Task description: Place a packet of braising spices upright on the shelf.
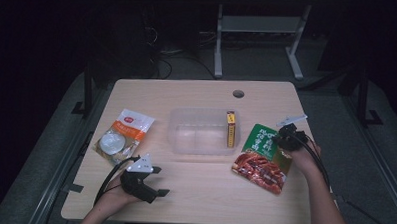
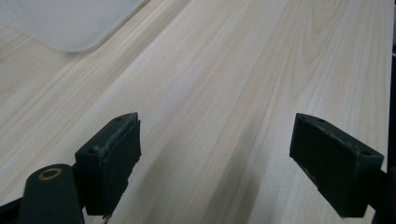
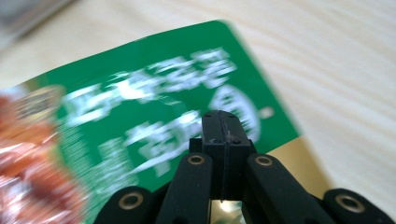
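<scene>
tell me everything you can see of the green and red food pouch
The green and red food pouch is a flat, glossy packet with white lettering on its green upper half and a picture of reddish-brown meat below. It sits slanted on the wooden table, right of the clear plastic tub. The right gripper, shut, is at its top edge.

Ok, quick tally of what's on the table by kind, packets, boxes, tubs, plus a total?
Food packets: 2, the green packet and the white-orange packet
Clear plastic tub: 1
Small yellow box, in the tub: 1
Total: 4
</scene>
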Tool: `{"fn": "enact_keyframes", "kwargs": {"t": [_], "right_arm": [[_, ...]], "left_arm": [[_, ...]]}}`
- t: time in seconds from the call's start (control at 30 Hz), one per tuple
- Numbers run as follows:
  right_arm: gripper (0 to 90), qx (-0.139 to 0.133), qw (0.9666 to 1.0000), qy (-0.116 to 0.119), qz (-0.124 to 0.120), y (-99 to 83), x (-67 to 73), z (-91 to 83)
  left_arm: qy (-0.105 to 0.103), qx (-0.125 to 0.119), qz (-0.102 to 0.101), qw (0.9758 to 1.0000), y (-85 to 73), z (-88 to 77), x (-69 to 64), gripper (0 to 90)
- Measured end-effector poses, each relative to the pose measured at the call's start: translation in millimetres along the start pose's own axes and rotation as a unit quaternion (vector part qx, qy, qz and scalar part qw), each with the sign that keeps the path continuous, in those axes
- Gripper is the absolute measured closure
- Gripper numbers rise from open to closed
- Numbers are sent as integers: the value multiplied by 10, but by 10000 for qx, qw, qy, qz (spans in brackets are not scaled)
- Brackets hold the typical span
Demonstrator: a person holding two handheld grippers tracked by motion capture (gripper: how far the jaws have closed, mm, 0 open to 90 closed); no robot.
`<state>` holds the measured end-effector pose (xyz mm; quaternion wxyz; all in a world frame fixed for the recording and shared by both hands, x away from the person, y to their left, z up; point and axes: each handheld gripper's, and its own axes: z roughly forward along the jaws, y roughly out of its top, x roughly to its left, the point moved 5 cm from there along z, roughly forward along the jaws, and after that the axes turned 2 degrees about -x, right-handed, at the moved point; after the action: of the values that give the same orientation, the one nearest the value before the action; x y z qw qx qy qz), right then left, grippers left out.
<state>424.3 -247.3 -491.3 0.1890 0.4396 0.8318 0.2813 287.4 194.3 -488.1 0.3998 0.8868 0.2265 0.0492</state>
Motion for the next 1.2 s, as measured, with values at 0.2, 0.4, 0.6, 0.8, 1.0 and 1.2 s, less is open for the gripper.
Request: {"fn": "enact_keyframes", "kwargs": {"t": [0.2, 0.4, 0.6, 0.8, 1.0, 1.2], "right_arm": [[900, -78, 9993, -171, 316, 91, -219, 172], [900, 3, 9988, -301, 395, 105, -295, 263], [900, 73, 9991, -244, 325, 103, -266, 253], [900, 201, 9995, -165, 182, 17, -215, 161], [900, 296, 9995, -114, -31, -103, -105, 39], [900, 303, 9995, -43, -102, -262, 6, -107]], "left_arm": [[28, -9, -28, 10000, -10, -10, 18, 159], [36, 19, -22, 10000, -14, 1, 14, 162], [0, 62, -50, 10000, -19, 33, -7, 162], [-25, 78, -73, 9999, -24, 44, -10, 162], [-4, 81, -76, 9999, -18, 57, -19, 162], [-24, 123, -42, 9999, -21, 81, -24, 162]]}}
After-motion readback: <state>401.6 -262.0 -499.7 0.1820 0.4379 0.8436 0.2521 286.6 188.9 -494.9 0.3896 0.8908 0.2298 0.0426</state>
